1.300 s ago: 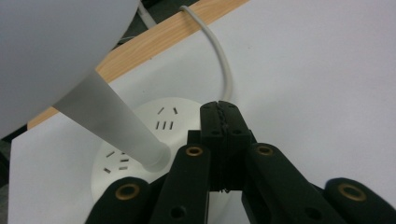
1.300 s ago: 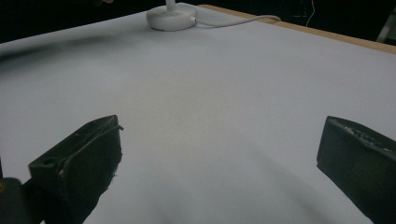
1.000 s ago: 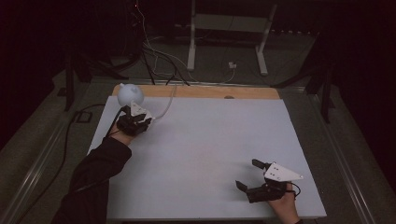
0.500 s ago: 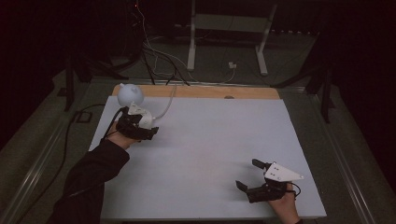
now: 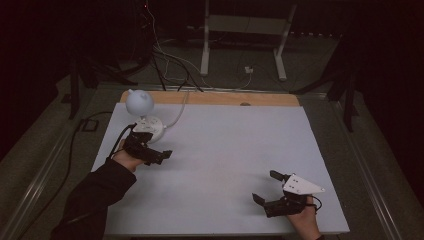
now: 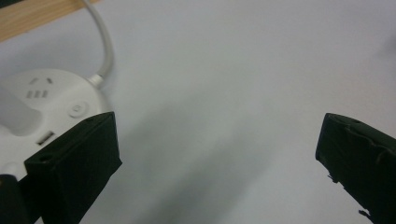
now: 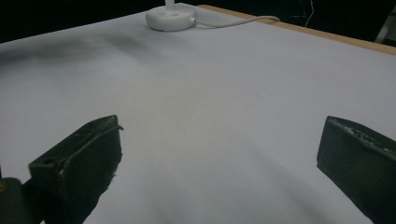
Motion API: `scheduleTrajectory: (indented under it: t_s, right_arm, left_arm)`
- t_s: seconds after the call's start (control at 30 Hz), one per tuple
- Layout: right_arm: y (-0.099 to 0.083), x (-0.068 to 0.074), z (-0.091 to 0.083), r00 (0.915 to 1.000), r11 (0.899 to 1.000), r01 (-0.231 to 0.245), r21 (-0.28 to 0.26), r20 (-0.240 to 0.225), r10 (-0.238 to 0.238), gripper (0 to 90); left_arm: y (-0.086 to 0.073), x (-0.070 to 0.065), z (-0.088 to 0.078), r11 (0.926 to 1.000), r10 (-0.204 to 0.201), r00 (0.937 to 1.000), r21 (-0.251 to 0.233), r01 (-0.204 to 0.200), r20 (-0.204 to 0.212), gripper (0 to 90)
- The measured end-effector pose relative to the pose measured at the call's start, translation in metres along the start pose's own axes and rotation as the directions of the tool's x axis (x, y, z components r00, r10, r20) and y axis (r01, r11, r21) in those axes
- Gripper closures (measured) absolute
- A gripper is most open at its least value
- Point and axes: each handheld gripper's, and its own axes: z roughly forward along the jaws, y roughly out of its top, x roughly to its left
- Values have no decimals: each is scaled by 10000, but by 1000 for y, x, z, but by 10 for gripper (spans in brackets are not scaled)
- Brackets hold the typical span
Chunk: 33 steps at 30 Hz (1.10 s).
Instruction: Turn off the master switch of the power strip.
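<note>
Lamp base [image 6: 44, 109] cut by the left edge of the left gripper view, near part hidden behind the left jaw; socket and button markings blurred. Stem sliced off at the far edge of the right gripper view. Sleeve [image 5: 92, 202] running out past the near edge.

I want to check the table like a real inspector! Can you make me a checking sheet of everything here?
Surface: white table top, wooden strip along the far edge, bare in the middle.
Job's things: white round-based lamp with a globe head, at the far left corner.
Clutter: nothing seen.
Grippers: left hand-held gripper beside the lamp base, jaws just been opening, nothing between them; right hand-held gripper open near the front right, holding nothing.
Cables: white lamp cord runs off the far edge; more cables on the floor.
Surroundings: dark room, white metal stand behind the table.
</note>
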Motion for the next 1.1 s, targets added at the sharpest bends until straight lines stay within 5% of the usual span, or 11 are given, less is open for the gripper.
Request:
scheduleTrajectory:
  t_s: [0.77,1.1]
  right_arm:
    - [0,0,1,10000,10000,-21,36,0,21,0]
    - [0,0,1,10000,10000,-19,50,-26,19,0]
  left_arm:
    - [-54,-30,-18,9994,181,9947,-326,-148,1016,3]
    - [-78,-41,-18,9995,299,9882,11,-304,1505,3]
